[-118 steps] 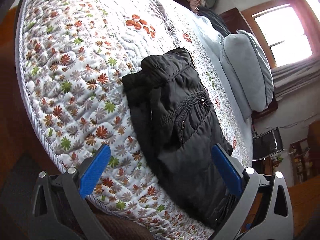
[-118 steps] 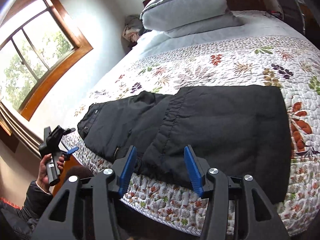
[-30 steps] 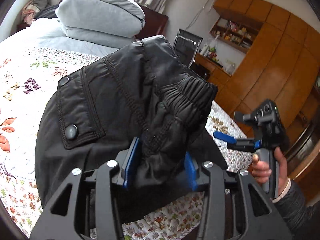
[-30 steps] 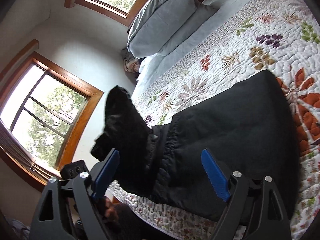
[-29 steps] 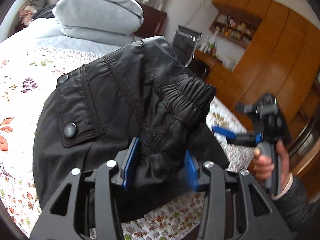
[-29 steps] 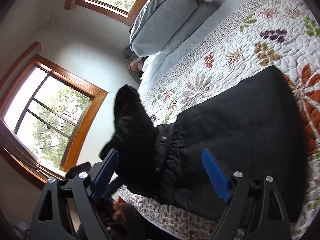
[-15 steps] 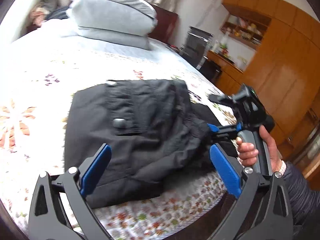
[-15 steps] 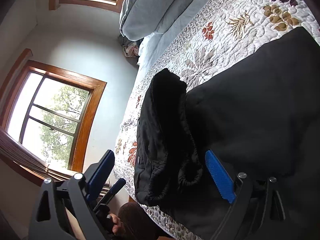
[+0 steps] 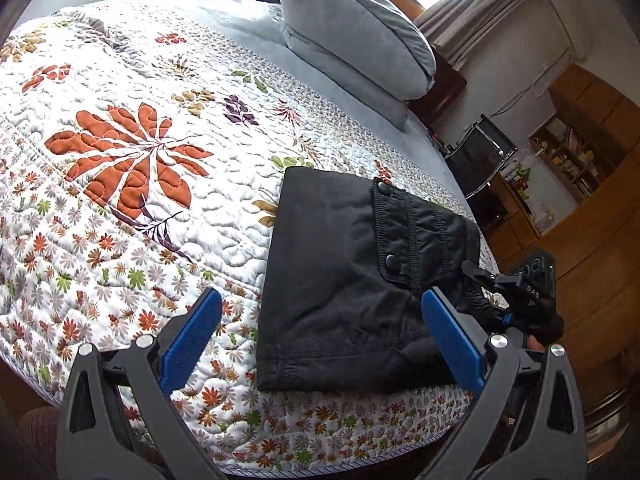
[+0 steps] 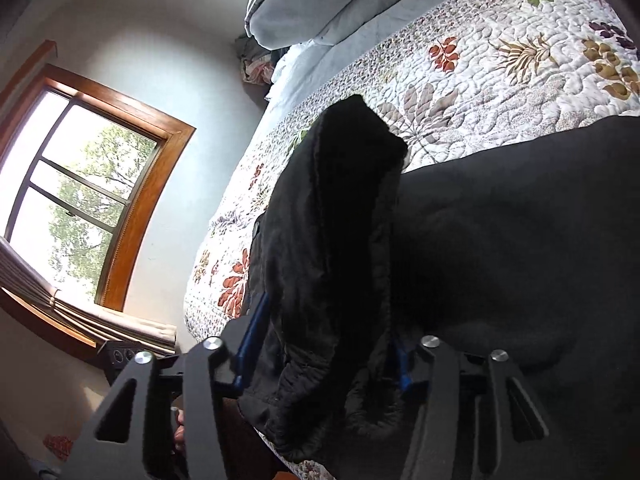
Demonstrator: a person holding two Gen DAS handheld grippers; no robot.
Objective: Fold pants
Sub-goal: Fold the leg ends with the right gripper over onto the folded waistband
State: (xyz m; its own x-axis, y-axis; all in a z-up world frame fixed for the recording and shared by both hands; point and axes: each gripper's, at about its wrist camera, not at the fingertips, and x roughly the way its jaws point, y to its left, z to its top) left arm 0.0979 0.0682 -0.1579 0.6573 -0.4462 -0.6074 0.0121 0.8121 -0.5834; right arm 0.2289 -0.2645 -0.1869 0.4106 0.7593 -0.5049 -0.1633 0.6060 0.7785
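The black pants (image 9: 352,272) lie folded near the edge of the bed, on the floral quilt (image 9: 132,152), with a snap-buttoned pocket flap facing up. A bunched fold of them, seemingly the gathered waistband end, stands up between the blue pads of the right tool (image 10: 324,344), whose jaws are closing on the cloth; the pads already press into it. In the left wrist view that tool shows at the pants' right edge. The left tool (image 9: 320,340) hangs released, jaws spread wide, one pad over the quilt, the other over the pants, nothing gripped. Grey pillows (image 9: 360,36) are stacked at the bed's head, well apart from the pants.
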